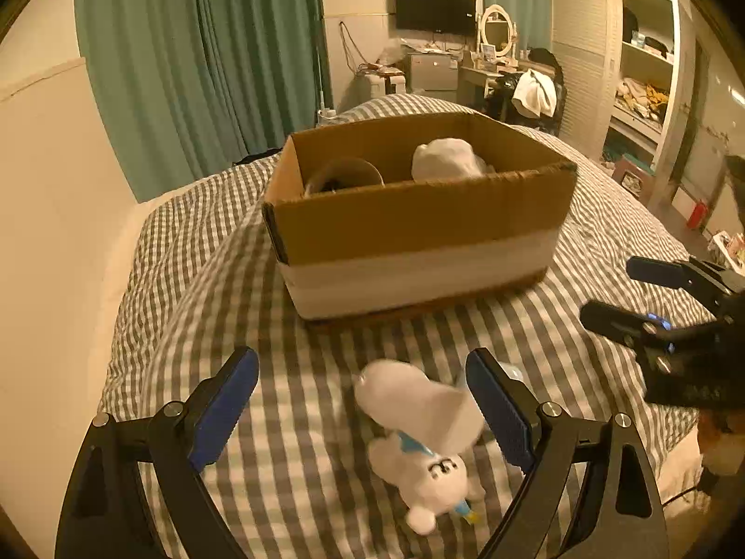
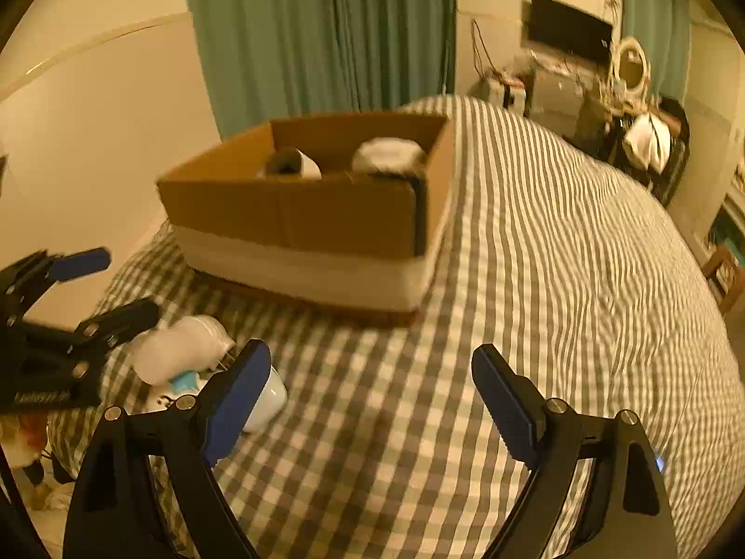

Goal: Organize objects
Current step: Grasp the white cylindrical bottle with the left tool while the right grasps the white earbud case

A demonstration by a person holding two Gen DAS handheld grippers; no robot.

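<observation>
An open cardboard box stands on the checked bed and holds a brown cup and a white bundle; the box also shows in the right wrist view. A white plush toy lies on the bed in front of the box, between the open fingers of my left gripper, nearer the right finger. The toy also shows in the right wrist view, with a white cup-like object beside it. My right gripper is open and empty over bare bedding, right of the toy.
The bed has a grey checked cover. A wall and green curtains stand left and behind. A dresser with mirror, TV and shelves stand at the far end. The right gripper appears in the left wrist view.
</observation>
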